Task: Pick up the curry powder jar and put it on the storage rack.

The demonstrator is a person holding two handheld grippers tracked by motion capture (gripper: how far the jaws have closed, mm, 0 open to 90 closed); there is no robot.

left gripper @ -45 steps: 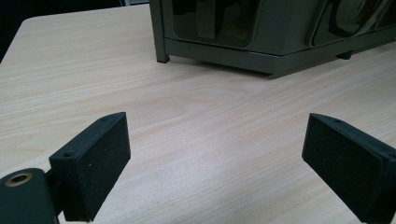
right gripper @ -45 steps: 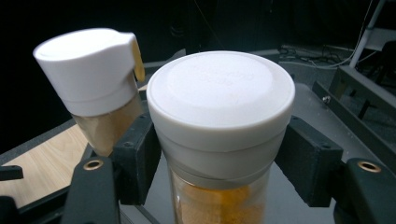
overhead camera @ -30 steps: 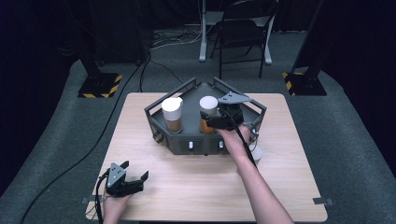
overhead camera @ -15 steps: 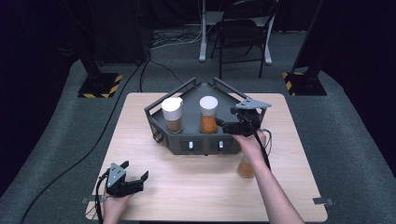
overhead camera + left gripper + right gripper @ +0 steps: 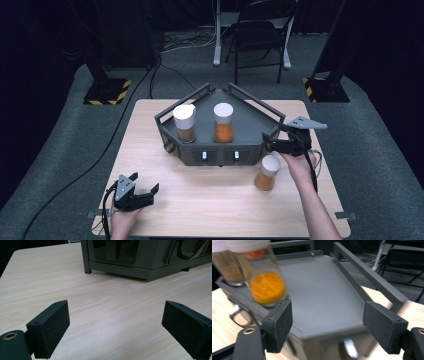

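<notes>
High view first: your right gripper (image 5: 270, 142) hangs at the right end of the dark grey tray (image 5: 250, 117), its jaws apart with nothing between them; they have just been opening. Just in front of your right hand (image 5: 300, 167), a white-capped jar of orange powder (image 5: 267, 172) stands upright on the wooden table (image 5: 215, 195), free of the jaws and near the tray's front right corner. Two more capped jars stand upright on the tray: one with brownish contents (image 5: 184, 123) at the left, one with orange contents (image 5: 223, 123) just to its right, apart from each other. Your left gripper (image 5: 145, 191) rests low at the table's near left corner, well apart from the tray, jaws spread and empty.

Left gripper view: you look between two black pads (image 5: 50, 326) that stand wide apart over bare table (image 5: 110, 307). Nothing lies between them. The tray's front wall and one foot (image 5: 120, 262) cross the top of the picture.

Right gripper view: your pads (image 5: 279, 323) stand apart with only the tray's flat grey deck (image 5: 322, 292) behind the gap. The picture is blurred. The orange-filled jar (image 5: 265, 287) stands on the deck at upper left, beyond the left pad, and the brownish jar (image 5: 229, 270) sits farther off at the edge. The tray's rail (image 5: 367, 272) runs along the right side, with table (image 5: 222, 312) showing at both lower corners.
</notes>
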